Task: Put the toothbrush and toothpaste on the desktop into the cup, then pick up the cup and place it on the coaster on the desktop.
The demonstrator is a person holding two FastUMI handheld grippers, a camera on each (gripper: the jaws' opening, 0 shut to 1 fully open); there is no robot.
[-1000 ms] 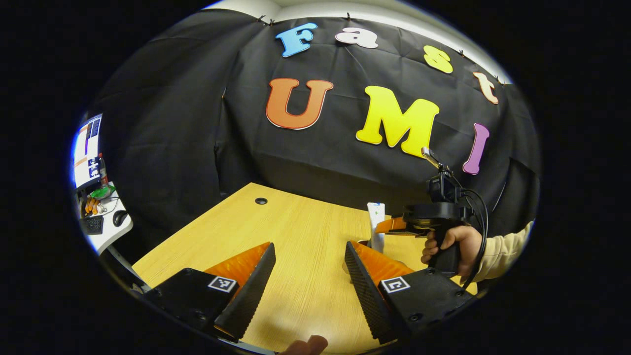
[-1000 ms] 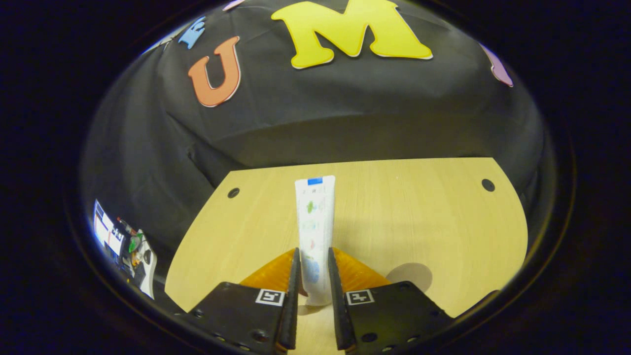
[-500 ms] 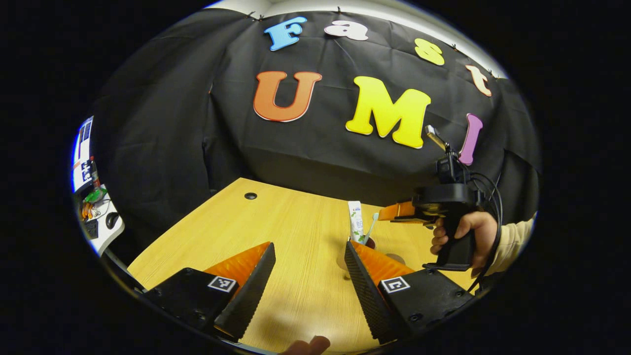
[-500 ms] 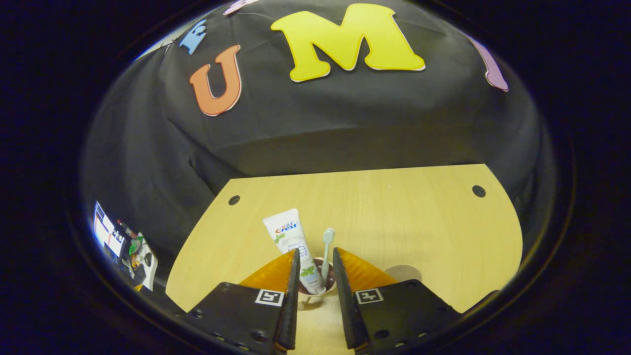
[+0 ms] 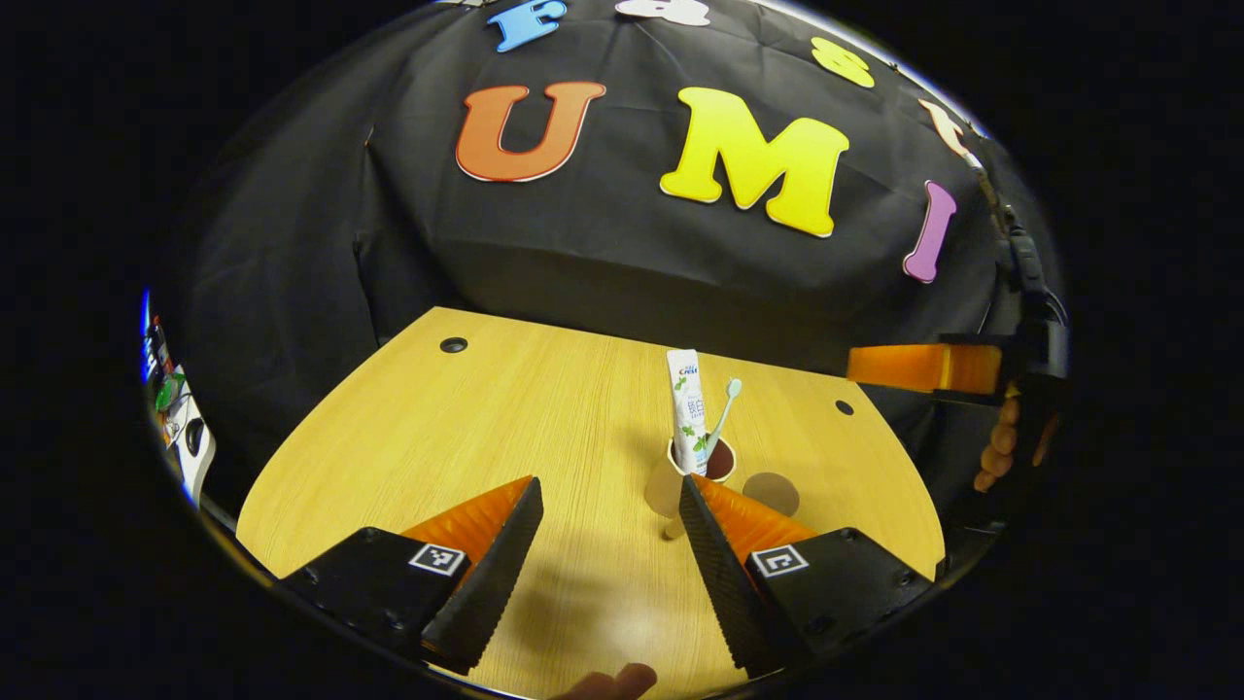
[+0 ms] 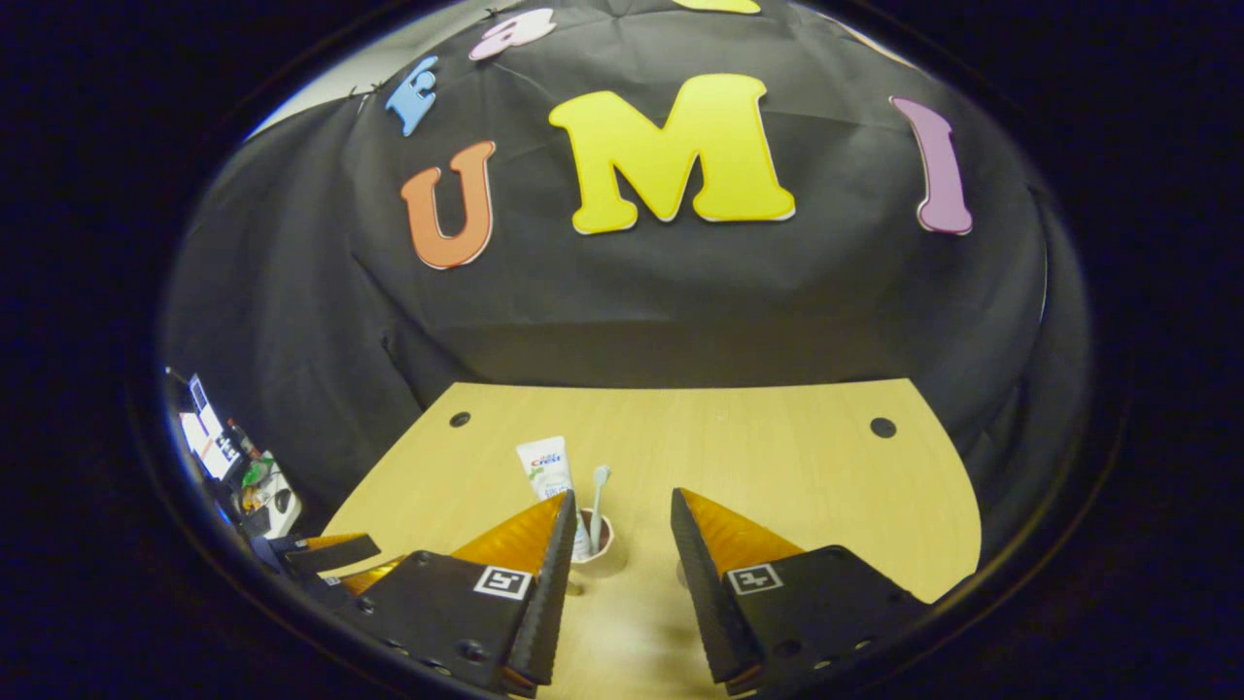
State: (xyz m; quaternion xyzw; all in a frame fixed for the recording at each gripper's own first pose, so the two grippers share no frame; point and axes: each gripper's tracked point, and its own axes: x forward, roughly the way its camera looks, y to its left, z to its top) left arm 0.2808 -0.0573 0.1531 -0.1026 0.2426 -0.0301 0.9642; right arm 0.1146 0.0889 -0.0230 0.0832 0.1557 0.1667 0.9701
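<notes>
I see a wooden desktop (image 5: 544,408) against the black cloth wall. At centre frame of the left gripper view the cup (image 5: 702,469) stands upright, holding the toothpaste (image 5: 686,399) and toothbrush (image 5: 724,410); the coaster (image 5: 771,493) lies just right of it. This view alone shows the coaster. My left gripper (image 5: 607,554) is spread wide, empty. In the right gripper view my right gripper (image 6: 614,574) is also wide, empty, cup at lower centre. Bare desktop fills the right half.

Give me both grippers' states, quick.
Left gripper: open, holding nothing.
Right gripper: open, holding nothing.
</notes>
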